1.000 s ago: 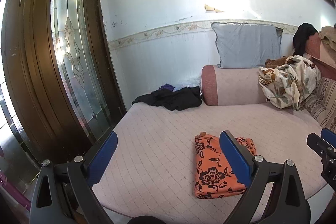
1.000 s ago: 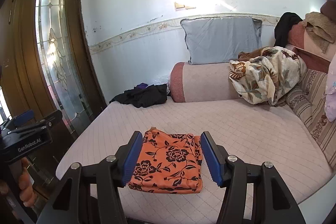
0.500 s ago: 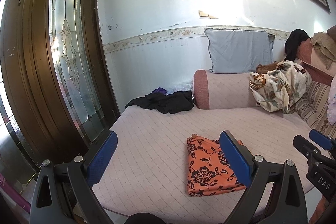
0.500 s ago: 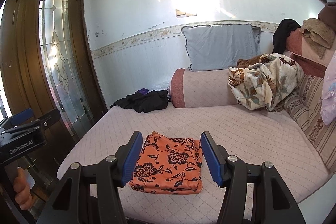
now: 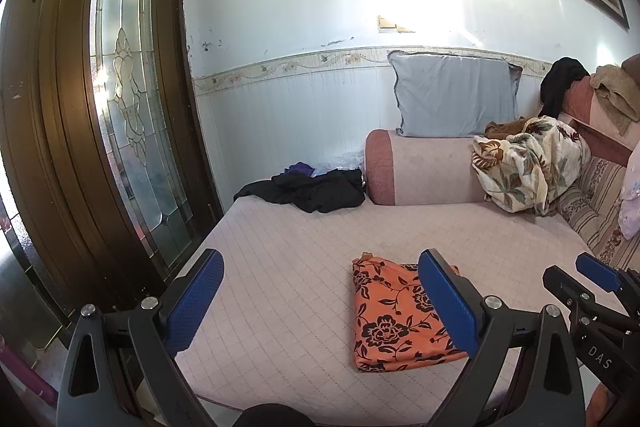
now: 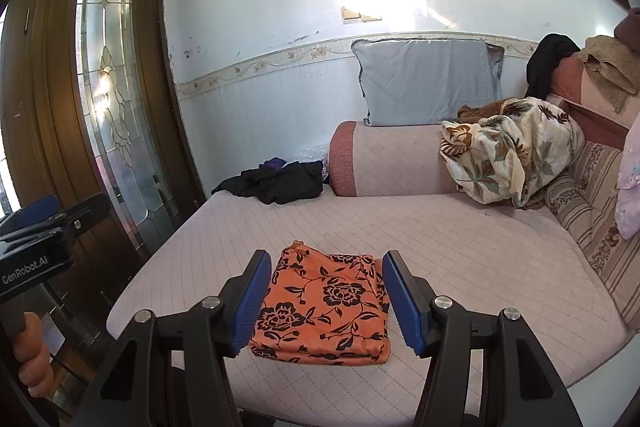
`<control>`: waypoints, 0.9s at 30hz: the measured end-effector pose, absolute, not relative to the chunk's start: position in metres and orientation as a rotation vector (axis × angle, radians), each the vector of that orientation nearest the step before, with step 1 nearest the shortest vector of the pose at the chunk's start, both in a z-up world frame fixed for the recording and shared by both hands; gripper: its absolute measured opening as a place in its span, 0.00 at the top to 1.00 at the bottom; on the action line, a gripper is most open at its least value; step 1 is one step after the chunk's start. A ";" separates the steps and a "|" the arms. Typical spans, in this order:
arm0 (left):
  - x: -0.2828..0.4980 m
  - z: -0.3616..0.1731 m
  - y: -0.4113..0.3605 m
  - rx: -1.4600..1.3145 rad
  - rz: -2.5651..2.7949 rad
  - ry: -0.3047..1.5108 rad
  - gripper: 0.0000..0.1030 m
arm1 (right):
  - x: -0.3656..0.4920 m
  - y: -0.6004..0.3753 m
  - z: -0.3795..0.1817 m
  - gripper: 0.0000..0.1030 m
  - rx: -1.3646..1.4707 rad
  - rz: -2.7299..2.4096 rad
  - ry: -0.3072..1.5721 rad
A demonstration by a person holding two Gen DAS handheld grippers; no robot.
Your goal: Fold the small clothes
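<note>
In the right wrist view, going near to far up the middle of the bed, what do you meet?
right gripper → folded orange floral cloth → bare quilted mattress → pink bolster → grey pillow → wall.

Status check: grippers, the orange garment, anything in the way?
Left gripper open, empty. Right gripper open, empty. Orange black-flowered cloth lies folded on pink quilted mattress, untouched. Nothing in the way.

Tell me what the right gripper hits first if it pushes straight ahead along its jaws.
Most likely the folded orange floral garment: the right gripper is open, and the cloth lies framed between its jaws on the pink mattress. How far ahead it lies, and whether the jaws would pass above it, is unclear.
</note>
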State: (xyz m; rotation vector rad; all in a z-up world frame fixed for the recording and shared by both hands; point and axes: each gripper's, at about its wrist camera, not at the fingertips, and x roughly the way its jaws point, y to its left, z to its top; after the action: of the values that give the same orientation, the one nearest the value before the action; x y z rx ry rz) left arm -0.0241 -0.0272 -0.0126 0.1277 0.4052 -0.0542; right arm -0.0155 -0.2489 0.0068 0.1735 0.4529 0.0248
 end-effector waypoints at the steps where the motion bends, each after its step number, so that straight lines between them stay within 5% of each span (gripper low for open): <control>1: -0.024 -0.013 -0.027 0.127 -0.054 0.408 0.05 | -0.016 -0.248 0.007 0.40 0.173 0.026 0.452; 27: -0.014 -0.008 -0.021 0.110 -0.096 0.409 0.05 | -0.007 -0.234 0.018 0.40 0.142 0.034 0.429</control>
State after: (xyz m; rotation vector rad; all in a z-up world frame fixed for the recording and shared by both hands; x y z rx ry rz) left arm -0.0138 -0.0213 -0.0080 0.1097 0.4088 -0.0961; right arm -0.0068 -0.2341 0.0178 0.1422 0.4294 0.0340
